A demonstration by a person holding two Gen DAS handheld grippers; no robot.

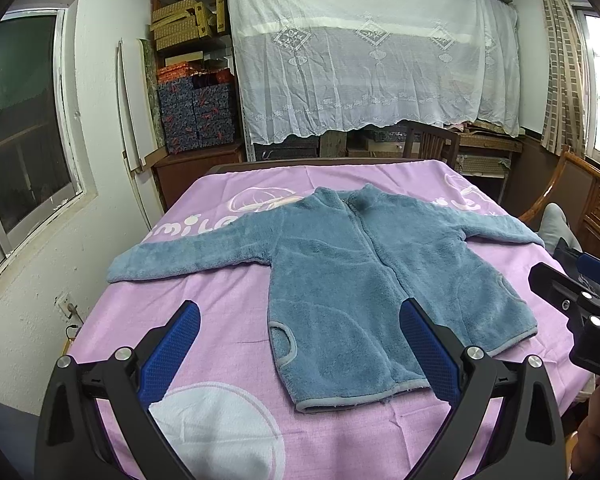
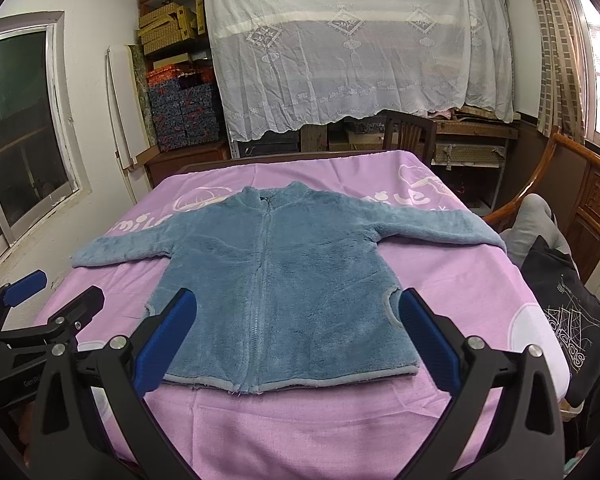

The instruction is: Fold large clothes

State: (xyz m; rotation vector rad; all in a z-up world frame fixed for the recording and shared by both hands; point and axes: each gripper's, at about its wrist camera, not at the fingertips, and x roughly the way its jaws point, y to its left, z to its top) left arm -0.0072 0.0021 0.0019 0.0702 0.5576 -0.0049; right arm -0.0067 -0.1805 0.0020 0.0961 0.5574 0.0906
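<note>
1. Left gripper [image 1: 300, 344] hangs above the near edge of the bed [image 1: 228, 312], pointing toward the far edge, its 2 blue-padded fingers [image 1: 172, 352] spread wide and holding nothing; the left finger is over bare pink cover, the right over the jacket's hem.
2. 1 blue fleece jacket [image 2: 300, 272] lies flat, front up and zipped, in the middle of the bed, collar toward the far edge, hem near the near edge, its 2 sleeves stretched toward the left and right edges.
3. Right gripper [image 2: 298, 344] hangs above the near edge, level and pointing forward, its 2 fingers [image 2: 424, 340] also spread wide and empty, framing the jacket's hem.
4. 1 dark printed cushion [image 2: 572, 320] sits just beside the bed's right edge.
</note>
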